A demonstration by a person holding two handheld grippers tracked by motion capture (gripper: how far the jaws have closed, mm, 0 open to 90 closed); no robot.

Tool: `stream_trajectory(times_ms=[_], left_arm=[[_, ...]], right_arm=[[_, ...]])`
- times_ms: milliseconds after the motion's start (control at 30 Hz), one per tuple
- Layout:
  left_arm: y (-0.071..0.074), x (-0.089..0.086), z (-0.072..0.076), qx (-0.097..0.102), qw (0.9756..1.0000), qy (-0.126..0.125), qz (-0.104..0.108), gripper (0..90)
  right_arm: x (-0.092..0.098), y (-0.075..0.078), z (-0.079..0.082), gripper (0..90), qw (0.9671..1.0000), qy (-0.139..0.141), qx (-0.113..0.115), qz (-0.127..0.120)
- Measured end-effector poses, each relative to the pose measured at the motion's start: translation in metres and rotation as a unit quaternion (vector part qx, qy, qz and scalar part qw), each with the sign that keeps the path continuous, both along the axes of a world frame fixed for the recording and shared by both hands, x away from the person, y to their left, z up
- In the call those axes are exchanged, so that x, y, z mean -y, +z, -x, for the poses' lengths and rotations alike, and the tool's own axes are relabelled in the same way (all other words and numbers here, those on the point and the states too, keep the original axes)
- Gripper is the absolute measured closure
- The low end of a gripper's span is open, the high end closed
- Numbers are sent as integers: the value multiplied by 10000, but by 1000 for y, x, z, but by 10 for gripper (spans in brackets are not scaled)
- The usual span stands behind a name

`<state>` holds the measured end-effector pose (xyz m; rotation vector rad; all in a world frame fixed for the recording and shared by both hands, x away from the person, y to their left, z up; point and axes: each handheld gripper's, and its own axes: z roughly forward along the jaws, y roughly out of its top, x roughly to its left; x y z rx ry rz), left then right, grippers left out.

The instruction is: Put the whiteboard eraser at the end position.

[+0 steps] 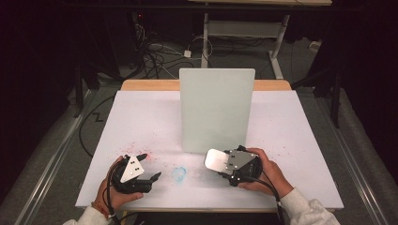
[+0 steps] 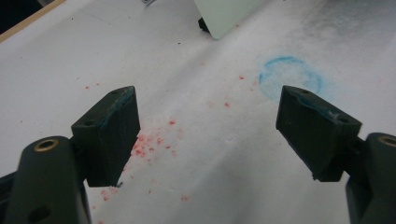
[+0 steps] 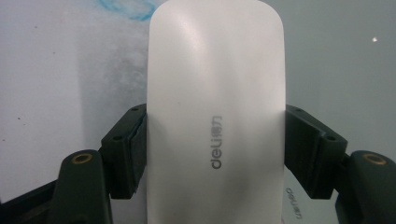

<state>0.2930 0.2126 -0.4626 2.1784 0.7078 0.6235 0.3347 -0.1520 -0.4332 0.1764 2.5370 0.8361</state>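
A white Deli eraser [image 3: 215, 84] with a rounded end is clamped between the jaws of my right gripper [image 3: 215, 149]. In the high view that eraser [image 1: 214, 160] juts left from the right gripper [image 1: 224, 165], low over the white table near the foot of an upright pale board [image 1: 217, 108]. My left gripper [image 1: 150, 166] rests at the front left, open and with nothing in it. Its own view shows the left gripper [image 2: 208, 126] with jaws wide apart over red specks [image 2: 149, 142]. A blue ring mark [image 2: 290, 77] lies on the table between the two grippers.
The white sheet [image 1: 291, 136] covers the table, with a wooden edge [image 1: 145, 85] at the back. The board's lower corner [image 2: 224, 16] sits ahead of the left gripper. Red specks [image 1: 131, 147] dot the front left. Cables [image 1: 155, 54] lie on the floor behind.
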Motion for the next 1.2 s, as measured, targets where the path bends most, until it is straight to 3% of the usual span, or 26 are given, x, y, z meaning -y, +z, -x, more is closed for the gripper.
stream_trajectory(times_ms=[333,433,733,967,1100,1200], left_arm=[[0,0,1,1,10000,-5,15,208],[0,0,1,-3,10000,-6,15,209],[1,-1,1,58,10000,-4,25,209],[1,-1,1,69,10000,-11,23,209],[1,0,1,64,10000,-38,3,209],[1,0,1,63,10000,-43,-4,209]], right_arm=[[-23,-6,2,310,9979,315,-350,451],[-28,-7,1,309,9967,426,-460,514],[-34,-15,-4,307,9958,386,-645,525],[-33,-16,-4,301,9965,305,-702,349],[-30,-11,-3,295,9978,204,-614,-112],[-28,-7,-3,306,9979,196,-571,-220]])
